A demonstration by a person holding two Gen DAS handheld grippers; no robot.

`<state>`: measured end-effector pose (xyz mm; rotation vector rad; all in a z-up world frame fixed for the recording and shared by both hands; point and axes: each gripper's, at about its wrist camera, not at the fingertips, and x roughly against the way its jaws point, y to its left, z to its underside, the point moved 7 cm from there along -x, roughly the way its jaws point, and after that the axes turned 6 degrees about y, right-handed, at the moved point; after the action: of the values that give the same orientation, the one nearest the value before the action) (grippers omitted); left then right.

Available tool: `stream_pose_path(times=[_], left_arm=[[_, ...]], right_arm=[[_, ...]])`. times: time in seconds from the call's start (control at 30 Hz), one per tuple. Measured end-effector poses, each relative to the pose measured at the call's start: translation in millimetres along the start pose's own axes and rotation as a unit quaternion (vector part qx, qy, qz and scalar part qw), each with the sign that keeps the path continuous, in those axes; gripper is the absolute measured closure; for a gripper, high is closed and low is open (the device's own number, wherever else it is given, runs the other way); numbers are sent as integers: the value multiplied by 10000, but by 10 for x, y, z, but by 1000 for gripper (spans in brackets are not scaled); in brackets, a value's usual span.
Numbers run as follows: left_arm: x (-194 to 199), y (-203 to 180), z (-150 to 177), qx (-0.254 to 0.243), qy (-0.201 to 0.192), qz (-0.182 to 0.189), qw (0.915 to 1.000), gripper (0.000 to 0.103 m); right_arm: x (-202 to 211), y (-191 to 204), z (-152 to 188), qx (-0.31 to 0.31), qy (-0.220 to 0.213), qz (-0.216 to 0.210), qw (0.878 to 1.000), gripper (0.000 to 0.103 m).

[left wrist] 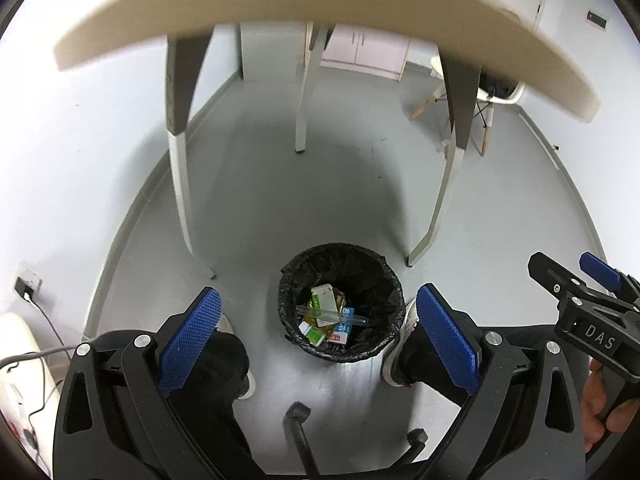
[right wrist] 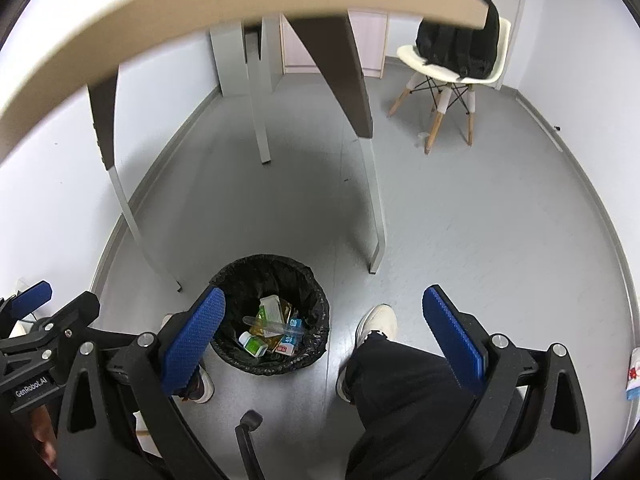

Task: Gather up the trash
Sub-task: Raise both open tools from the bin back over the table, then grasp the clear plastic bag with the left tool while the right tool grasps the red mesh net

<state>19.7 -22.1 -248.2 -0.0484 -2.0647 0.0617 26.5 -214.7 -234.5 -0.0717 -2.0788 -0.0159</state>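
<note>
left gripper (left wrist: pixel 318 336) spread wide, holding nothing | right gripper (right wrist: pixel 324 328) spread wide, holding nothing | bin (left wrist: pixel 292 280) on floor below, black-lined, holding cartons (left wrist: pixel 324 298) | table edge (left wrist: pixel 280 12) overhead

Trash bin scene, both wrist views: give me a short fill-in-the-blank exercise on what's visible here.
1. The trash bin is lined with a ____ plastic bag.
2. Both the left gripper and the right gripper are ____ and hold nothing.
3. The bin stands on the floor between the person's two ____.
4. On the white chair rests a black ____.

Missing words: black; open; feet; backpack
</note>
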Motion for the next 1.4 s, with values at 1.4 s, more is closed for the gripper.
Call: stream_pose_path(times=[1.4], left_arm=[[1171,281,-1844,133,-850,-206,9961,6]], right_arm=[[1259,-18,-1595,245,-901,112,9956,8]])
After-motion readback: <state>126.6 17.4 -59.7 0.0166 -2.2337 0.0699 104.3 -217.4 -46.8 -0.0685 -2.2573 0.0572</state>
